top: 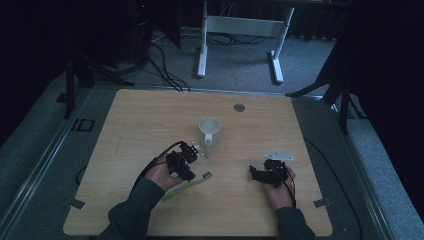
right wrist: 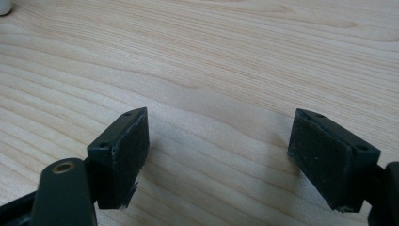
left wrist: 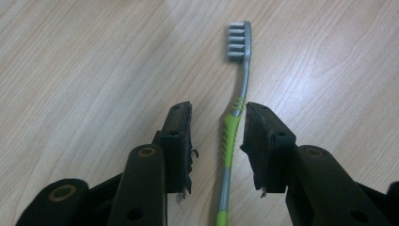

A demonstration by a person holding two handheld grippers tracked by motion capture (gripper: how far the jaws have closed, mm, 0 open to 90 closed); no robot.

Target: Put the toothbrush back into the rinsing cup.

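A green and grey toothbrush is lying flat on the wooden table, and the left gripper is hanging right over it with its jaws partly apart, one on each side of the handle. In the left gripper view the green grip section of the handle is running up between the two black pads, sitting closer to the right-hand pad than to the left-hand one; a clear strip of table is showing between the handle and the left-hand pad, while the right-hand pad is standing just beside the handle, and whether it is touching cannot be told. The pads are not pressing on the brush. The grey neck and the bristled head are reaching out past the jaw tips, the bristles facing sideways toward the left of that view, and the lower end of the handle is running out of the bottom edge between the jaws. In the high view the toothbrush is lying slanted, near the person's side of the table, with the left gripper above its handle and a white mug standing just beyond. The right gripper is resting well apart, its jaws standing wide over bare wood with nothing between them; in the high view it is sitting toward the right of the table.
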